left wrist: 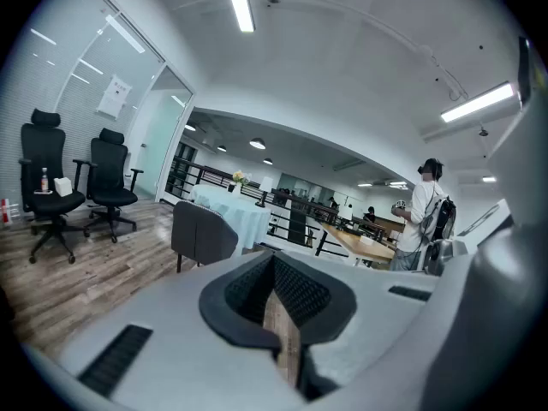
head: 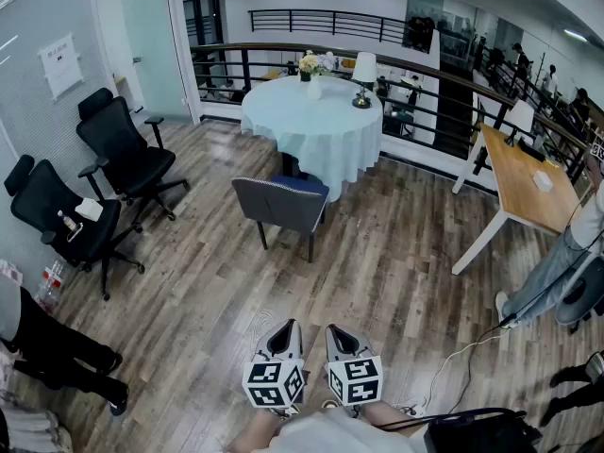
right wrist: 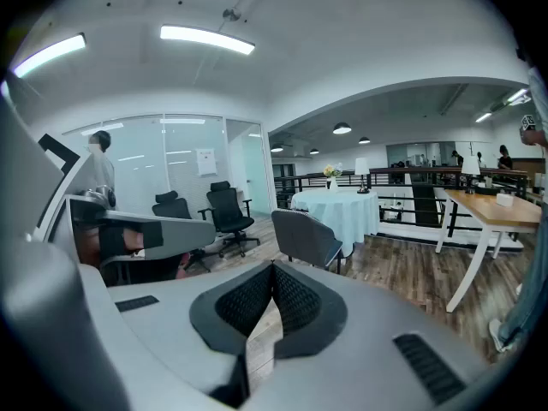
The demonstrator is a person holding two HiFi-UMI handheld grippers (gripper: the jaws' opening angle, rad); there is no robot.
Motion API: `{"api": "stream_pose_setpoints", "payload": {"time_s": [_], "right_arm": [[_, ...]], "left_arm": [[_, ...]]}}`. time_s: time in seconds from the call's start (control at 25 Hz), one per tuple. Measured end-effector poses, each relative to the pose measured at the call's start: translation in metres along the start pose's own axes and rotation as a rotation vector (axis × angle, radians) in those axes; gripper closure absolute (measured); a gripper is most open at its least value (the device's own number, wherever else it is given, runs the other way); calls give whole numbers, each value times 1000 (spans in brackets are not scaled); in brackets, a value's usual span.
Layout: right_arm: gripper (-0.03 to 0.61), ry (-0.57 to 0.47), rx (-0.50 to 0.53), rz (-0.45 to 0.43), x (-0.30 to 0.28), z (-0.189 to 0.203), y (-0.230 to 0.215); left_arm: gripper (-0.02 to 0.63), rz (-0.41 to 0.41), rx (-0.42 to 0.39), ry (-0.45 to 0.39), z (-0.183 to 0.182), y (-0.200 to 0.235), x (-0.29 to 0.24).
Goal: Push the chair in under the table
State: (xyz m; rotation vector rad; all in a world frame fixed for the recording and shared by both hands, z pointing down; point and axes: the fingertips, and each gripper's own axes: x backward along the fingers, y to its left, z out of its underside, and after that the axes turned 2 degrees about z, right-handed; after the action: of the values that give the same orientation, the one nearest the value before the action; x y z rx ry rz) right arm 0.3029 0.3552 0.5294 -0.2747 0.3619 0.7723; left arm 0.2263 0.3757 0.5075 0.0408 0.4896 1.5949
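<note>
A grey upholstered chair (head: pixel 280 206) with a blue seat stands on the wood floor, its back toward me, pulled out from the round table (head: pixel 313 121) with a pale tablecloth. The chair (left wrist: pixel 199 232) and the table (left wrist: pixel 240 213) show ahead in the left gripper view, and the chair (right wrist: pixel 309 238) and table (right wrist: pixel 338 209) again in the right gripper view. My left gripper (head: pixel 286 330) and right gripper (head: pixel 338 333) hover side by side near the bottom of the head view, well short of the chair. Both are shut with nothing between the pads.
Two black office chairs (head: pixel 127 154) stand at the left wall. A wooden desk (head: pixel 524 179) sits at the right, with a person (head: pixel 566 272) beside it. A vase and a lamp (head: pixel 363 78) are on the round table. A cable (head: pixel 453 361) runs over the floor at the lower right.
</note>
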Motion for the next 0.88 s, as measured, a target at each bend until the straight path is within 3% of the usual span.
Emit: {"api": "stream_pose_setpoints", "payload": {"time_s": [0.88], "right_arm": [[561, 5, -83, 84, -49, 0, 33]], "left_arm": [[611, 31, -25, 43, -8, 74, 6]]}}
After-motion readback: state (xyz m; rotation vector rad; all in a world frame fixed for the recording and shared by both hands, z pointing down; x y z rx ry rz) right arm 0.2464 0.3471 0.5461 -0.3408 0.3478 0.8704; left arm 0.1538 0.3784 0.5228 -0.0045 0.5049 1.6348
